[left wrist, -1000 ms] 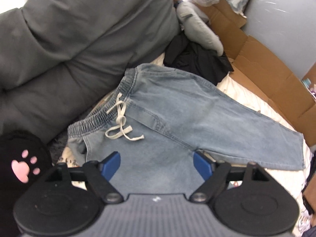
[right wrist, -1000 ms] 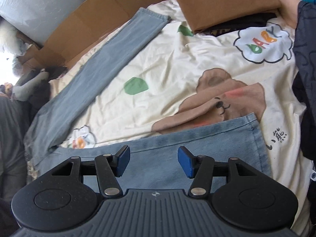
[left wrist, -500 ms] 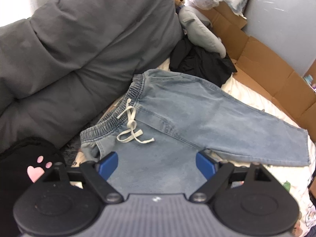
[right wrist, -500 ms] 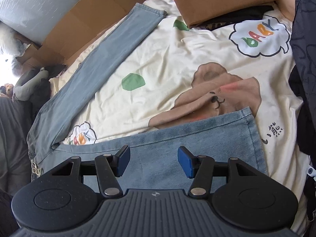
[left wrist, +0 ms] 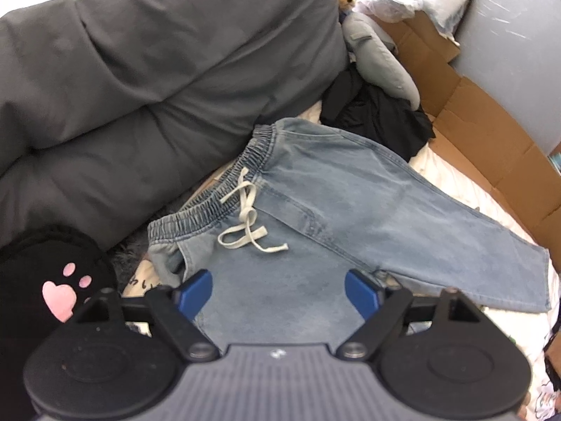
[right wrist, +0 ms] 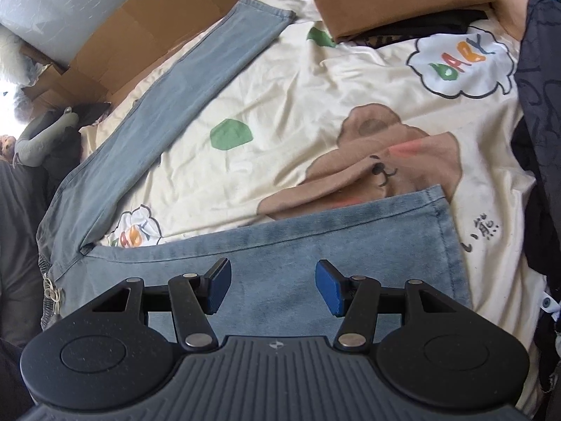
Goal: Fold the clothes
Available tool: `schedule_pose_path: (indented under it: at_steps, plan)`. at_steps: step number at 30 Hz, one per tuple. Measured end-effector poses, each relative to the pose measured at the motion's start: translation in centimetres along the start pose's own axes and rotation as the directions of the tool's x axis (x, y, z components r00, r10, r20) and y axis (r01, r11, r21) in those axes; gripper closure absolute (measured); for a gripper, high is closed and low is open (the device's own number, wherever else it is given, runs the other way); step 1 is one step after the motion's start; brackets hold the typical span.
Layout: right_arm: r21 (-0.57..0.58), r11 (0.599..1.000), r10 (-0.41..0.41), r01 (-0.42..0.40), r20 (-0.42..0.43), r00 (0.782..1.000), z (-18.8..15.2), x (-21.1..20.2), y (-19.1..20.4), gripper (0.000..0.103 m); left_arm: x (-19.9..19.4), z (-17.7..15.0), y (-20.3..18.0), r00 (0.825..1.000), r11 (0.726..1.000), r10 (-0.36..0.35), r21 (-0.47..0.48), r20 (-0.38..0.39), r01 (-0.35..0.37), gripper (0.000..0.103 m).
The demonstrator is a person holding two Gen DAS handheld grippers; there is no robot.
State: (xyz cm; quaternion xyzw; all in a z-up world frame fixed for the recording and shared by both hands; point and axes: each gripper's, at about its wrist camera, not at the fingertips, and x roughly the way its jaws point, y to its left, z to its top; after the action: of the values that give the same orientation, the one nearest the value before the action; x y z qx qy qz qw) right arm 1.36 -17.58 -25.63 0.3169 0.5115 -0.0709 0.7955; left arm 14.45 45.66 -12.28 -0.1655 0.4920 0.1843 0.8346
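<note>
Hovering over the jeans [left wrist: 336, 207], I hold my left gripper [left wrist: 278, 293] with its jaws wide and empty, the drawstring [left wrist: 245, 224] at 12 o'clock. My right gripper [right wrist: 272, 286] gapes likewise above one leg; the other leg runs toward 11 o'clock across the cartoon bedsheet [right wrist: 315, 105]. The dark heap [left wrist: 375, 115] beyond looks like clothing, perhaps.

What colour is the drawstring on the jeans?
Cream drawstring, clearest in the left wrist view.

One pair of jeans [left wrist: 315, 210] — two grippers — one duvet [left wrist: 140, 70].
</note>
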Motion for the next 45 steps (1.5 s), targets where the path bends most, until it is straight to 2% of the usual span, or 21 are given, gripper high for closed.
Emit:
schedule_pose_path:
  at_steps: [3, 5, 8, 10, 12, 14, 16, 18, 21, 24, 26, 28, 30, 35, 40, 45]
  plan:
    - [-0.046, 0.999, -0.023, 0.023, -0.004, 1.0, -0.5, 0.6, 0.9, 0.043, 1.0, 0.4, 1.5, 1.0, 1.0, -0.003, -0.025, -0.018, 0.003, 0.027]
    - [-0.068, 0.997, -0.041, 0.041, -0.008, 0.999, -0.9, 1.0, 1.4, 0.043, 1.7, 0.9, 3.4, 1.0, 0.997, -0.015, -0.082, -0.007, 0.015, 0.028]
    - [-0.08, 0.995, -0.059, 0.057, -0.016, 0.998, -1.2, 1.8, 1.8, 0.043, 3.3, 1.7, 5.8, 1.0, 0.993, 0.005, -0.119, -0.027, -0.008, 0.034]
    - [-0.085, 0.994, -0.072, 0.07, -0.024, 0.997, -1.5, 2.6, 2.2, 0.043, 4.8, 2.1, 6.9, 0.998, 0.995, 0.023, -0.099, -0.056, -0.028, 0.04]
    - [-0.093, 0.993, -0.082, 0.078, -0.036, 0.996, -1.9, 3.3, 2.5, 0.043, 6.4, 2.1, 7.6, 0.996, 0.997, 0.042, -0.063, -0.078, -0.047, 0.042]
    - [-0.105, 0.99, -0.1, 0.094, -0.049, 0.994, -2.4, 4.0, 2.9, 0.043, 8.1, 1.8, 8.3, 0.993, 0.997, 0.053, -0.05, -0.106, -0.058, 0.051]
    - [-0.12, 0.987, -0.118, 0.11, -0.065, 0.991, -2.9, 4.7, 3.1, 0.043, 10.0, 1.5, 9.2, 0.989, 0.996, 0.044, -0.067, -0.142, -0.054, 0.071]
    - [-0.137, 0.983, -0.136, 0.124, -0.081, 0.987, -3.4, 5.4, 3.4, 0.043, 11.9, 1.2, 9.7, 0.984, 0.996, 0.038, -0.077, -0.173, -0.052, 0.078]
    - [-0.153, 0.976, -0.168, 0.153, -0.092, 0.981, -3.8, 6.0, 3.4, 0.043, 14.3, 0.9, 9.9, 0.981, 0.996, 0.031, -0.08, -0.19, -0.047, 0.078]
    - [-0.165, 0.969, -0.2, 0.183, -0.094, 0.975, -3.6, 6.2, 3.4, 0.043, 16.7, 1.0, 10.6, 0.979, 0.986, -0.019, -0.165, -0.204, -0.015, 0.077]
    - [-0.168, 0.965, -0.217, 0.199, -0.093, 0.972, -3.6, 6.4, 3.6, 0.043, 18.3, 1.1, 10.9, 0.977, 0.98, -0.011, -0.197, -0.213, -0.032, 0.077]
    - [-0.175, 0.961, -0.232, 0.214, -0.091, 0.968, -3.7, 6.6, 3.7, 0.043, 19.7, 1.3, 11.4, 0.975, 0.974, 0.008, -0.219, -0.223, -0.058, 0.082]
    - [-0.192, 0.955, -0.246, 0.227, -0.083, 0.966, -3.8, 6.7, 4.0, 0.043, 20.8, 1.5, 12.0, 0.973, 0.97, 0.039, -0.227, -0.226, -0.092, 0.082]
    - [-0.224, 0.943, -0.268, 0.247, -0.069, 0.961, -3.8, 7.0, 4.6, 0.043, 23.4, 2.1, 13.3, 0.96, 0.965, 0.069, -0.227, -0.272, -0.134, 0.082]
    - [-0.262, 0.927, -0.298, 0.27, -0.074, 0.952, -4.3, 7.2, 4.8, 0.043, 25.5, 1.7, 14.4, 0.942, 0.952, 0.147, -0.216, -0.303, -0.218, 0.09]
    - [-0.282, 0.917, -0.312, 0.283, -0.063, 0.948, -4.7, 6.8, 4.8, 0.043, 26.7, 1.4, 14.0, 0.928, 0.931, 0.208, -0.229, -0.31, -0.285, 0.089]
